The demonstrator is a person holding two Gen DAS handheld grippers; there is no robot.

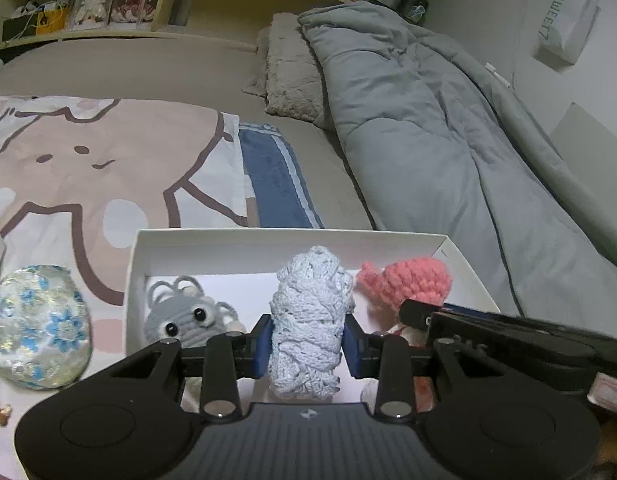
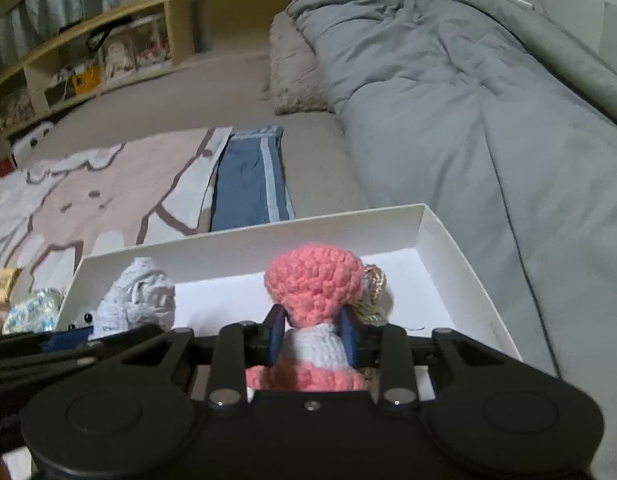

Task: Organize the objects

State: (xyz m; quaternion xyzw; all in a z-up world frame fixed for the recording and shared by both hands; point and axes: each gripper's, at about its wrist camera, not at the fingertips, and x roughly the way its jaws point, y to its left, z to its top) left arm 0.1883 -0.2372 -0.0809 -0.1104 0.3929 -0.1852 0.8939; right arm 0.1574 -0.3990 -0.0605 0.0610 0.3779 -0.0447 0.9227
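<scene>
Nearest the left wrist camera, the left gripper [image 1: 307, 346] has its blue pads [image 1: 261, 346] clamped on the sides of a pale blue knit bundle [image 1: 306, 328], which stands upright between them over the near part of a white box [image 1: 244, 245]. In the right wrist view, the right gripper [image 2: 313, 340] is clamped on a pink crochet doll [image 2: 314, 286] at its white middle, with the pink head rising above the pads and a small gold trinket [image 2: 373, 280] hanging at its right side. The doll is held over the near middle of the box [image 2: 448, 240]; whether either item touches the box floor cannot be told.

The two held items sit side by side, the bundle left of the doll [image 1: 408, 282]. In the box's left part lies a grey crochet toy [image 1: 184, 316] with black bead eyes, just left of the bundle. The right half of the box floor is bare white.

The box rests on a bed. Left of it, on a cartoon-print cloth [image 1: 88, 168], lies a round floral pouch [image 1: 34, 330], near the box but apart from it. Beyond the box's far wall lies a folded blue cloth [image 1: 274, 176]. A grey duvet [image 1: 428, 128] runs along the right side, with a fluffy beige pillow [image 1: 292, 76] at its far left edge. A wooden shelf [image 1: 180, 4] stands at the far end.
</scene>
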